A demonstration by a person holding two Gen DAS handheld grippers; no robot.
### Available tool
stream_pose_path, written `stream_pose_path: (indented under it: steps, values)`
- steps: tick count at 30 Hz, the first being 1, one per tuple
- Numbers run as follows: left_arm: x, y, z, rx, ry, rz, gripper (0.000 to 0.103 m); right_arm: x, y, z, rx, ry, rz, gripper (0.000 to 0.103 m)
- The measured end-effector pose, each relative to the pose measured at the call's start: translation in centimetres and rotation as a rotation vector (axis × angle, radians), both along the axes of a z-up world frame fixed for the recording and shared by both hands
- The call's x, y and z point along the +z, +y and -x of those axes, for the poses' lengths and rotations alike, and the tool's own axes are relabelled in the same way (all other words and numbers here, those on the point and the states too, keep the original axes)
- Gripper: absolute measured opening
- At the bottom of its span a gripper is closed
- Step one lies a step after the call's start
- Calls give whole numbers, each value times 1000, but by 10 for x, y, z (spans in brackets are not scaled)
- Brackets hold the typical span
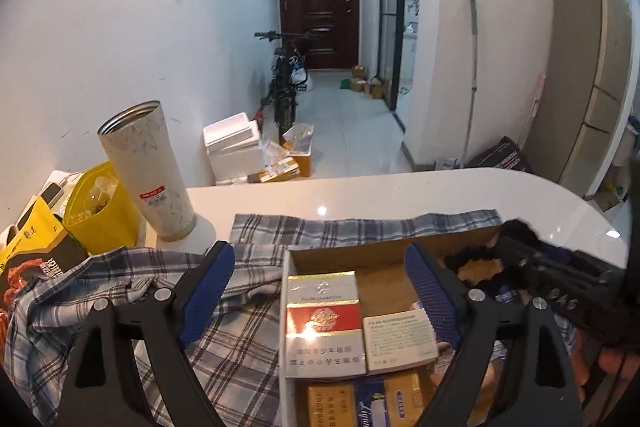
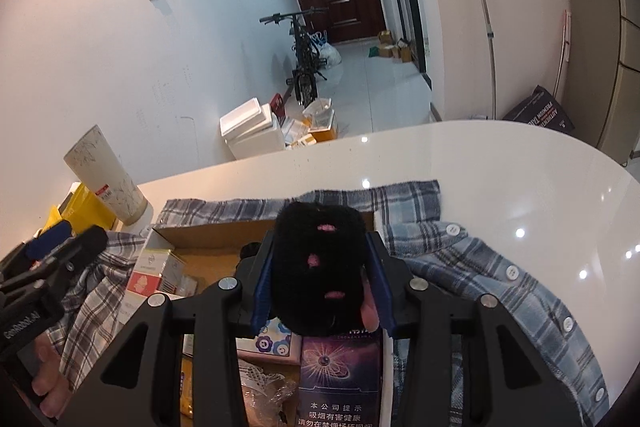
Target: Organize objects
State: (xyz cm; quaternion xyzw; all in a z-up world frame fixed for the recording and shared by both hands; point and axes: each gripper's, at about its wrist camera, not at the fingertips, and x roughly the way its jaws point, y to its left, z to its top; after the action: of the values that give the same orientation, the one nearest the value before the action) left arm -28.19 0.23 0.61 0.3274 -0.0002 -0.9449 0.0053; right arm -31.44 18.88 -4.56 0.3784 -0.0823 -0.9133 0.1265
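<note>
An open cardboard box lies on a plaid shirt and holds several packs. Among them are a red-and-white cigarette pack and a small white box. My left gripper hangs open over the box's left half, with nothing between its blue pads. My right gripper is shut on a black fluffy thing with pink spots, held above the box. Under it lie a purple pack and a flowered box. The right gripper also shows at the box's right side.
A tall white tumbler and yellow bags stand at the table's left. The plaid shirt spreads around the box on the white rounded table. My left gripper and a person's hand are at the left.
</note>
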Motion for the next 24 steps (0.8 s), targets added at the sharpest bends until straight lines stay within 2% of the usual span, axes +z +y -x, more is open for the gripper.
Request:
stream_pose_path:
  steps: [3, 6, 7, 8, 10, 13, 15, 16, 17, 20, 21, 24]
  values:
    - [1, 0, -1, -43, -7, -64, 89, -4, 1, 0, -8, -12, 0, 45]
    - [1, 3, -3, -38, 0, -72, 89, -5, 5, 0, -7, -21, 30, 48]
    - [3, 5, -4, -42, 8, -62, 89, -5, 6, -1, -5, -22, 36, 52]
    - [5, 6, -6, -43, 20, -49, 89, -5, 5, 0, -10, -19, 40, 62]
    - [13, 6, -11, -37, 49, -23, 89, 0, 7, -3, -38, 0, 52, 69]
    - [34, 6, -27, -8, 131, 29, 89, 22, 16, -13, -62, 63, 80, 70]
    - [53, 6, -43, 7, 211, 59, 89, 46, 21, -24, -74, 134, 88, 76]
    - [62, 5, -51, 11, 246, 55, 89, 59, 23, -31, -77, 173, 85, 83]
    - [74, 3, -62, 19, 288, 40, 89, 73, 25, -38, -73, 217, 75, 91]
    - [98, -2, -85, 21, 365, -17, 94, 113, 25, -67, -74, 356, 5, 95]
    - [105, -5, -92, 18, 390, -35, 103, 123, 26, -75, -74, 384, -8, 96]
    - [126, -11, -119, 31, 486, -75, 103, 147, 28, -95, -71, 423, -11, 97]
